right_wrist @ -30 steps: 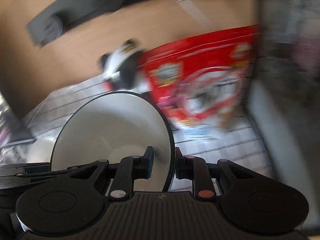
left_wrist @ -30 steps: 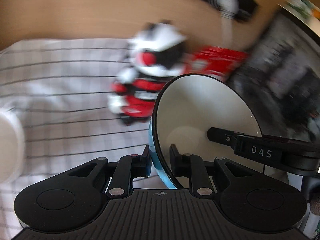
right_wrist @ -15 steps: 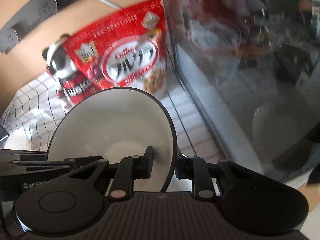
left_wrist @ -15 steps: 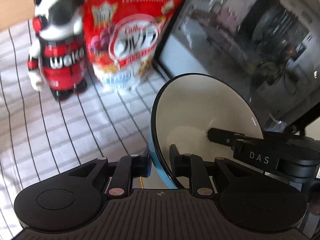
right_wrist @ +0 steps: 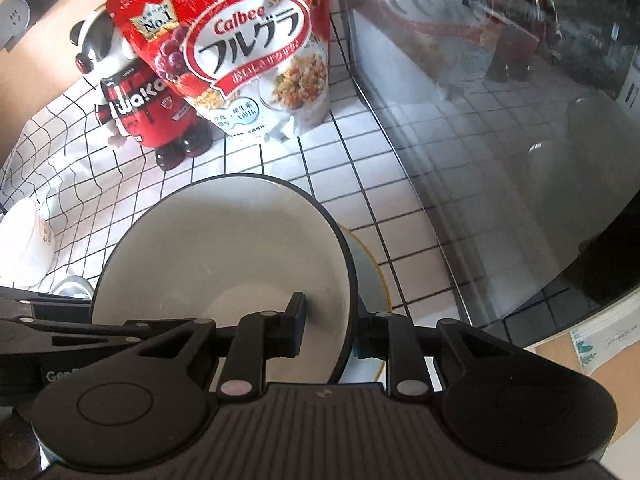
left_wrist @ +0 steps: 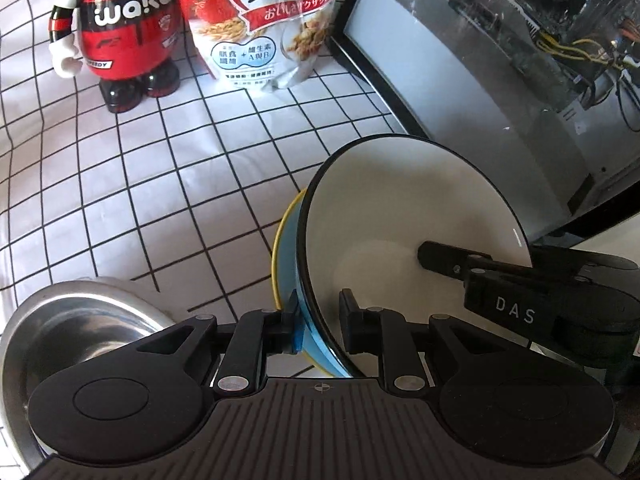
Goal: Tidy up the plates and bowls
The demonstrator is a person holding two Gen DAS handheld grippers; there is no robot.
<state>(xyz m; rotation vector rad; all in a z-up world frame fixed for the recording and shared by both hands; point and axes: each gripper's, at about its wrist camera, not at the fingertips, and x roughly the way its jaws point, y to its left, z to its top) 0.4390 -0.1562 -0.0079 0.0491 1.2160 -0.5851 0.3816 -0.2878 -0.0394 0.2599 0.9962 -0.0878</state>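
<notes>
The bowl (left_wrist: 404, 216), blue outside and white inside, is held on edge by both tongs, just above a yellow-rimmed plate (left_wrist: 280, 240) that lies in front of the cereal bag (left_wrist: 264, 20). The left tongs (left_wrist: 318, 316) pinch its rim on one side and the right tongs (right_wrist: 330, 334) pinch the opposite side. A steel bowl (left_wrist: 72, 320) and a white dish (right_wrist: 24, 244), both left of the plate, look unsorted, so I judge the task under way.

Toy figure (left_wrist: 120, 28) stands on the worktop (left_wrist: 160, 168), cereal bag (left_wrist: 272, 20) just to its right; glass-sided case (left_wrist: 500, 60) right of the bag; metal bowl (left_wrist: 80, 320) near-left; bowl (left_wrist: 400, 240) held btwn both grippers, nearer than the bag.
</notes>
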